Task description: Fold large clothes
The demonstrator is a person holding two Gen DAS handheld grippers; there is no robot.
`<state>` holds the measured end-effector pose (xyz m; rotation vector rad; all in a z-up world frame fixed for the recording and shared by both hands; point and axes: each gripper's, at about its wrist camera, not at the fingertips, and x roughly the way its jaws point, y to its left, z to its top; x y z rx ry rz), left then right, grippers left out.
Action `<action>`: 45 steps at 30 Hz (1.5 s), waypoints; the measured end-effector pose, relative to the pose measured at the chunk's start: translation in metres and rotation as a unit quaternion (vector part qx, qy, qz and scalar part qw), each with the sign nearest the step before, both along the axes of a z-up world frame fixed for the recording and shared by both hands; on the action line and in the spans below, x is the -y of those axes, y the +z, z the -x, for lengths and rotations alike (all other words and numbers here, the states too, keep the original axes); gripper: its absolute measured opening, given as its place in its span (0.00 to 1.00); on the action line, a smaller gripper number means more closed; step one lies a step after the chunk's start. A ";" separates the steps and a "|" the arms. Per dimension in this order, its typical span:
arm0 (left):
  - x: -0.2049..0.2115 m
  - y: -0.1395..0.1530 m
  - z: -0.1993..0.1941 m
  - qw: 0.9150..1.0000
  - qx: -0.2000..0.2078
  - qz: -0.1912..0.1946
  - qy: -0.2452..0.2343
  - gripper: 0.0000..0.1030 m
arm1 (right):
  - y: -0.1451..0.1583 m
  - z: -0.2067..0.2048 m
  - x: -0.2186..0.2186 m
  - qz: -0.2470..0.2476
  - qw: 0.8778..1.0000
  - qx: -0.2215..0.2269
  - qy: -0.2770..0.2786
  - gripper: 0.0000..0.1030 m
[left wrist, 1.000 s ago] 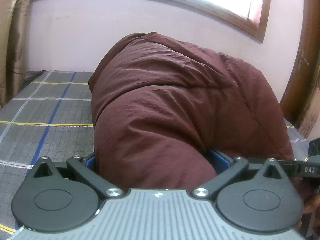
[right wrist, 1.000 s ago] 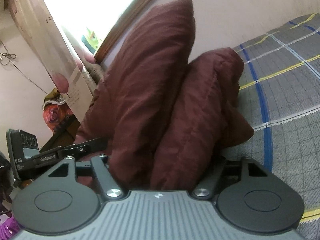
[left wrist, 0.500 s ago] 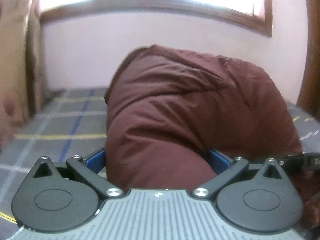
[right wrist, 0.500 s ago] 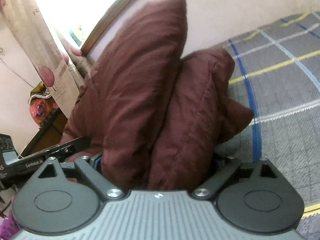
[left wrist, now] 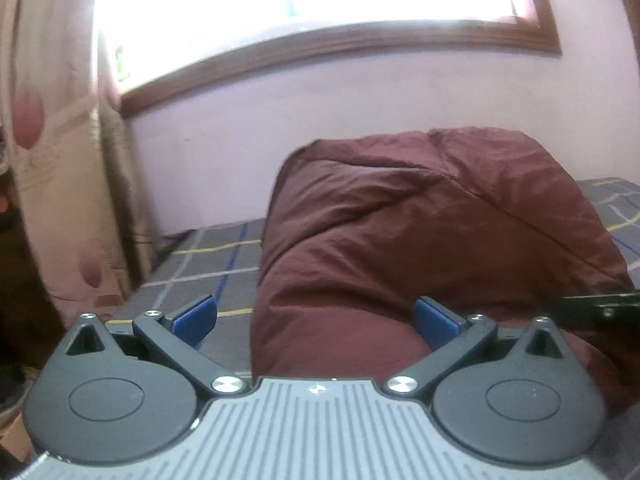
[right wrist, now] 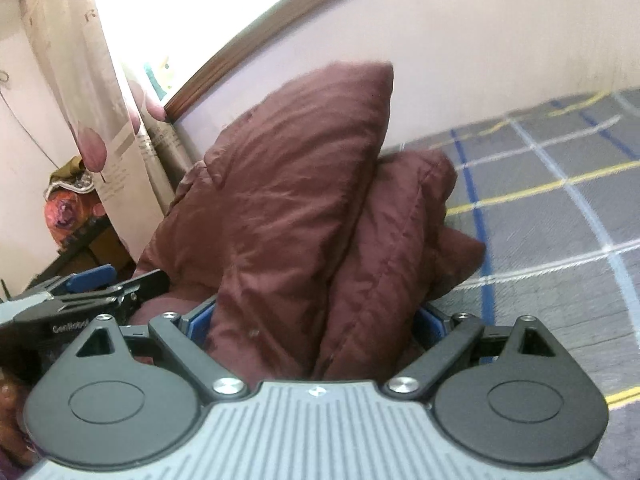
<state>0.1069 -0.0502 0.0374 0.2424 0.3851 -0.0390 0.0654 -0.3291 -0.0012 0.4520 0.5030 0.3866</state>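
Note:
A bulky maroon padded jacket [left wrist: 432, 232] lies bunched on the grey plaid bed [left wrist: 208, 256]. My left gripper [left wrist: 316, 316] is open: its left blue pad [left wrist: 192, 314] stands clear of the cloth and the right pad [left wrist: 436, 320] touches the jacket's side. In the right wrist view the jacket [right wrist: 304, 208] stands in two thick folds. My right gripper [right wrist: 316, 320] is closed on those folds, and the cloth hides its blue pads almost fully. The left gripper [right wrist: 92, 280] shows at the left of the right wrist view.
A pink wall with a wood-framed window [left wrist: 320, 40] is behind the bed. A floral curtain [left wrist: 52, 160] hangs at the left. The plaid bed sheet [right wrist: 552, 208] stretches to the right. Colourful bags [right wrist: 72, 204] sit beyond the bed's edge.
My left gripper has opened and let go of the jacket, and its view has swung left toward the curtain. The right gripper keeps its hold; the jacket has sunk lower.

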 end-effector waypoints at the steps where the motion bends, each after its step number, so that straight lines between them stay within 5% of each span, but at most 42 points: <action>1: 0.001 0.001 0.002 1.000 0.001 -0.001 0.003 1.00 | 0.002 0.004 -0.001 0.006 1.000 0.004 -0.004 0.92; 7: 0.009 0.008 0.017 1.000 0.001 0.000 0.010 1.00 | 0.026 0.036 -0.012 0.077 0.995 0.049 -0.043 1.00; 14: 0.011 0.022 0.037 0.999 -0.006 0.012 0.038 1.00 | 0.050 0.073 -0.046 0.185 0.969 0.068 -0.150 1.00; 19: 0.001 0.034 0.057 0.998 -0.005 0.039 0.039 1.00 | 0.059 0.101 -0.067 0.217 0.955 0.087 -0.181 1.00; 22: -0.004 0.040 0.066 0.998 -0.016 0.050 0.032 1.00 | 0.061 0.105 -0.071 0.216 0.961 0.067 -0.159 1.00; 28: 0.004 0.046 0.083 0.998 -0.010 -0.011 0.068 1.00 | 0.065 0.115 -0.062 0.133 0.976 0.034 -0.167 1.00; 33: -0.005 0.056 0.101 0.999 -0.016 0.041 0.021 1.00 | 0.071 0.123 -0.062 0.135 0.976 0.028 -0.170 1.00; 37: 0.004 0.063 0.112 0.999 -0.014 0.034 0.004 1.00 | 0.078 0.130 -0.063 0.137 0.977 0.031 -0.162 1.00; 39: 0.001 0.066 0.115 0.997 -0.030 0.071 -0.024 1.00 | 0.081 0.133 -0.067 0.151 0.975 0.039 -0.159 1.00; 42: -0.003 0.067 0.115 0.993 -0.043 0.110 -0.020 1.00 | 0.086 0.137 -0.071 0.166 0.973 0.052 -0.154 1.00; 45: 0.000 0.062 0.108 0.993 -0.065 0.098 -0.007 1.00 | 0.087 0.136 -0.076 0.180 0.972 0.041 -0.145 1.00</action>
